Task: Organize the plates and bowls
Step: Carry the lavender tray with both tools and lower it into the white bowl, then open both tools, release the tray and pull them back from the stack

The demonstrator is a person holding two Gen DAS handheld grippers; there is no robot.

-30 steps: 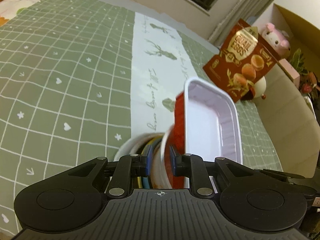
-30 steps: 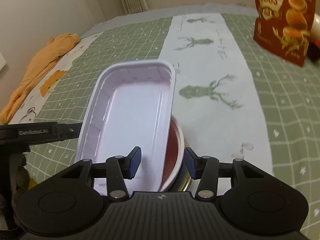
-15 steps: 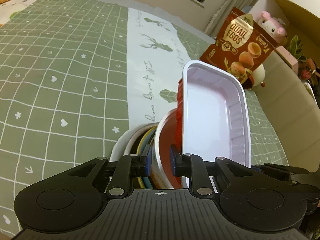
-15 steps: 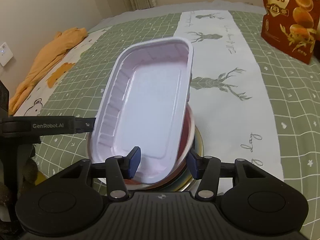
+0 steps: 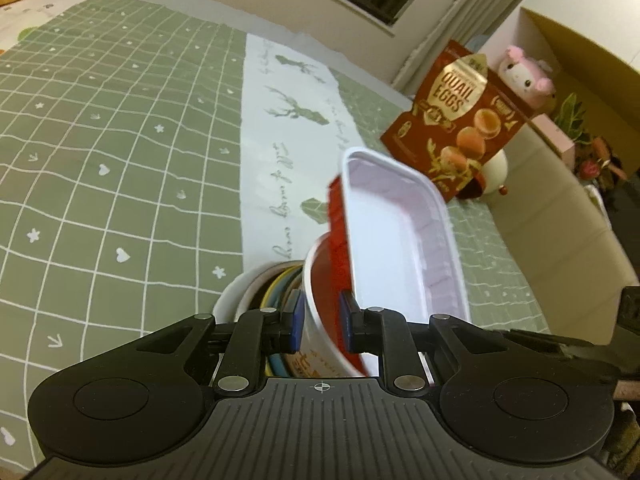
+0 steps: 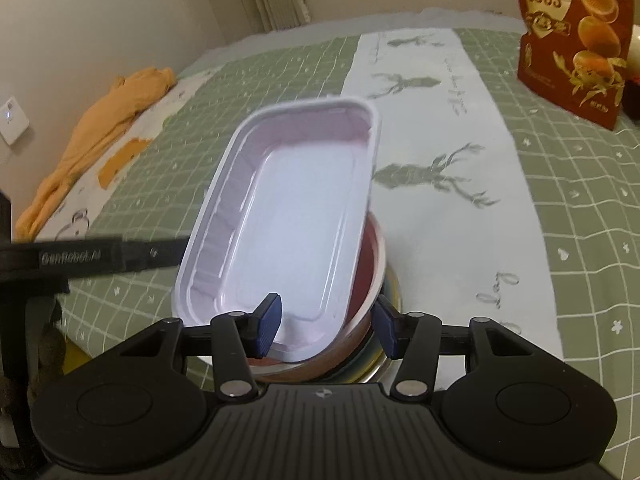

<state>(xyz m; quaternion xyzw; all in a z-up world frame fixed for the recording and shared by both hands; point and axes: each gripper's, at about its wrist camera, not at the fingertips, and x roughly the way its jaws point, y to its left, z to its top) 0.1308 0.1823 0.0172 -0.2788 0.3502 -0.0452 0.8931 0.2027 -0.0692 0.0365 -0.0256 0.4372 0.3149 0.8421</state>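
A white rectangular tray (image 5: 400, 248) with a red underside leans steeply inside a white bowl with a red inside (image 5: 324, 280). That bowl tops a stack of bowls and plates (image 5: 276, 284) on the green checked cloth. My left gripper (image 5: 321, 316) is shut on the red bowl's near wall, one pad on each side of it. In the right wrist view the tray (image 6: 288, 216) fills the middle. My right gripper (image 6: 326, 330) is open. Its left pad hangs over the tray's floor and its right pad stands outside the bowl's rim (image 6: 366, 264). The left gripper's arm (image 6: 80, 258) reaches in from the left.
A red quail-eggs bag (image 5: 456, 120) stands at the far right of the cloth, with a pink plush toy (image 5: 524, 72) and a cardboard box (image 5: 580, 52) behind it. Orange clothing (image 6: 104, 140) lies at the far left edge. Green checked cloth (image 5: 120, 160) spreads to the left.
In the right wrist view the tray and bowl sit further from the camera, more of the bowl's rim shows, and the fingers stand slightly wider. The left grip is the same.
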